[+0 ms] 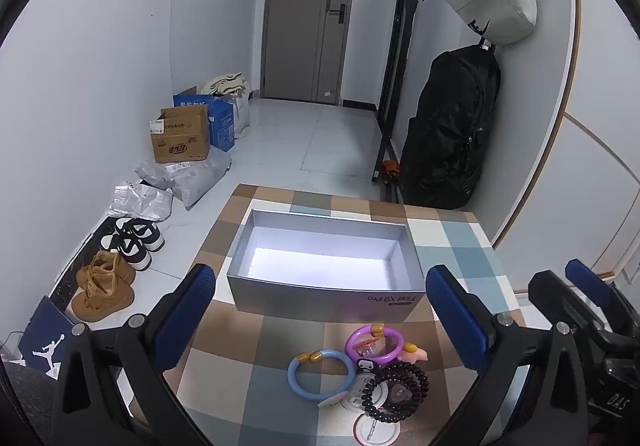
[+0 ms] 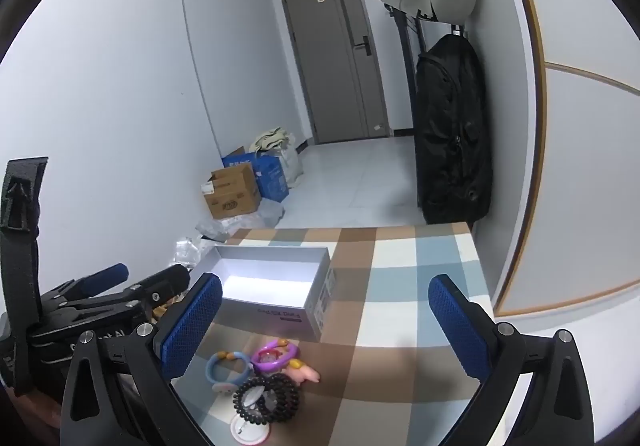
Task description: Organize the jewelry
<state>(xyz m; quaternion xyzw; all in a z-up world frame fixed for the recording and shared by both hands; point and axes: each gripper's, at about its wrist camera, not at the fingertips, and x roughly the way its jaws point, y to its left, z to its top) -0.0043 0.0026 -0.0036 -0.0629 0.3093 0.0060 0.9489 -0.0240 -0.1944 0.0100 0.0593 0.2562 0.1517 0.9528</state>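
From my remote seat, the biggest thing before me was the table under its checked cloth of brown, blue and cream squares [image 1: 452, 242]. On it stood the open, empty grey cardboard box with a pale bright floor [image 1: 324, 258], lid off, set toward the far left part of the cloth.

My left gripper [image 1: 320, 322] had its blue-padded fingers [image 1: 182, 320] spread wide, nothing between them but air; the box sat beyond their tips and the jewellery lay on the cloth below the gap, nearer its right finger. My right gripper [image 2: 326, 322] was spread just as wide and empty, with the pile low and toward its left finger [image 2: 190, 324], the box beyond and to the left.

The jewellery lay heaped just in front of the box: a bracelet of dark round beads [image 1: 396, 392] resting on a round white badge [image 1: 376, 428], a light blue ring-shaped bangle with gold ends [image 1: 320, 372] touching it on the left, a purple bangle [image 1: 374, 344] behind, and a small pink charm [image 1: 416, 353] to the right of that.
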